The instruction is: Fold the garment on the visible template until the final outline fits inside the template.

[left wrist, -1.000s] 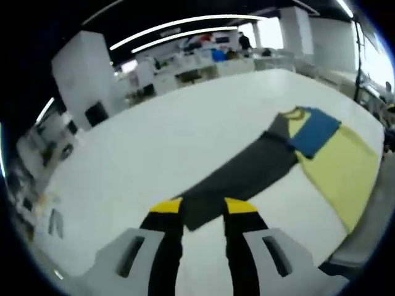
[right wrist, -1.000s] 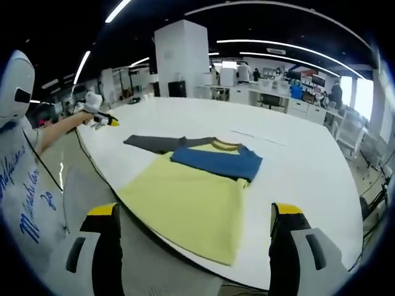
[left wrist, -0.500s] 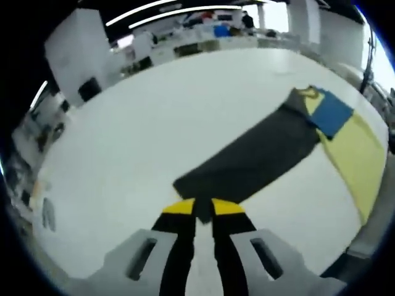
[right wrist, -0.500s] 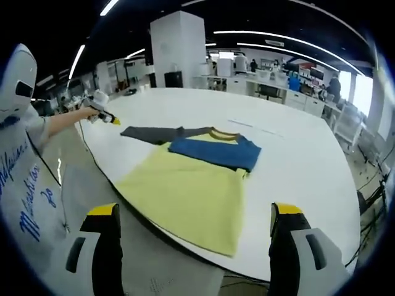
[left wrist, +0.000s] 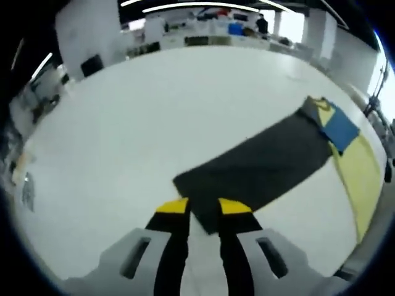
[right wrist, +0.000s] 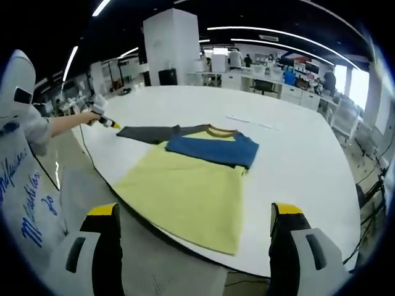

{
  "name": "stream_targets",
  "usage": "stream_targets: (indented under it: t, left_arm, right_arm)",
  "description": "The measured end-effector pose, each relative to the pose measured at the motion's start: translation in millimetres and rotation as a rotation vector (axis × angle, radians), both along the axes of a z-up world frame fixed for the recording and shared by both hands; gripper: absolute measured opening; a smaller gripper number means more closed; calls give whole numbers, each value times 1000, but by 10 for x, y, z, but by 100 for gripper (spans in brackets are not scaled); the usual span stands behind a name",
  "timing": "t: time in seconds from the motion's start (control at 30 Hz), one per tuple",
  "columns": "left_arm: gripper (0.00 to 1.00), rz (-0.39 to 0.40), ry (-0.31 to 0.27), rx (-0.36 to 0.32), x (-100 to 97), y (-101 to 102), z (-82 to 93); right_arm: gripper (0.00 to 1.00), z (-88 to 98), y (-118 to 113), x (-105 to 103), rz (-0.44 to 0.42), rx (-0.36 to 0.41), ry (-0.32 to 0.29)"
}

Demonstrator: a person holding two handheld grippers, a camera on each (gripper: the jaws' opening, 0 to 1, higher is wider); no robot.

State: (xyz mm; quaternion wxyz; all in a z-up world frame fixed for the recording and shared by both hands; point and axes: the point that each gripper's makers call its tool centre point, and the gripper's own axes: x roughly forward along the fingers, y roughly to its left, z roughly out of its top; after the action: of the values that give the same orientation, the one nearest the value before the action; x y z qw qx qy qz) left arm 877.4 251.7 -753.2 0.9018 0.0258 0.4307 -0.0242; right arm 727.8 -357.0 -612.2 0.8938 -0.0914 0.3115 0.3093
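The left gripper (left wrist: 202, 207) has moved in on the cuff of the grey sleeve (left wrist: 259, 169). A second ago its jaws stood apart just short of the cuff; half a second ago they had drawn nearly together at its edge; now they sit a little apart with the cuff end lying between the yellow tips. Whether they truly pinch the cloth cannot be told from the left gripper view. In the right gripper view the left gripper (right wrist: 106, 122) sits at the far-left tip of that sleeve, on the end of the person's outstretched arm. My reading: the sleeve grab is under way, the step before folding it in over the body.

The right gripper (right wrist: 196, 213) has hardly moved: its jaws stand wide apart, holding nothing, off the near edge of the bench (right wrist: 296, 160).

The shirt (right wrist: 185, 194) lies flat near the bench's near edge, collar far, hem near. The body is pale yellow, soft knit, matte, a rough rectangle with a slightly wavy hem. The blue sleeve (right wrist: 213, 150) is already folded across the chest as a neat band. The grey one runs out straight to the left, a long flat strip with square cuff. The collar is a darker ribbed ring. The bench is smooth, white and faintly glossy; I can make out no template outline on it.
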Motion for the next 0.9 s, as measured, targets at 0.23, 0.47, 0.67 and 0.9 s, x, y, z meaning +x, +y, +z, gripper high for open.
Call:
stream_targets:
  t: [0.23, 0.47, 0.67, 0.9]
  left_arm:
    - [13, 23, 1, 2, 9, 69, -98]
    - [18, 20, 3, 12, 71, 93, -143]
    - [17, 33, 12, 3, 87, 80, -198]
    - [19, 42, 18, 0, 69, 93, -203]
  right_arm:
    - [100, -36, 22, 58, -19, -11, 15]
    - [100, -6, 42, 60, -14, -13, 13]
    - [100, -8, 21, 54, -23, -17, 15]
    - [100, -7, 75, 61, -8, -11, 14]
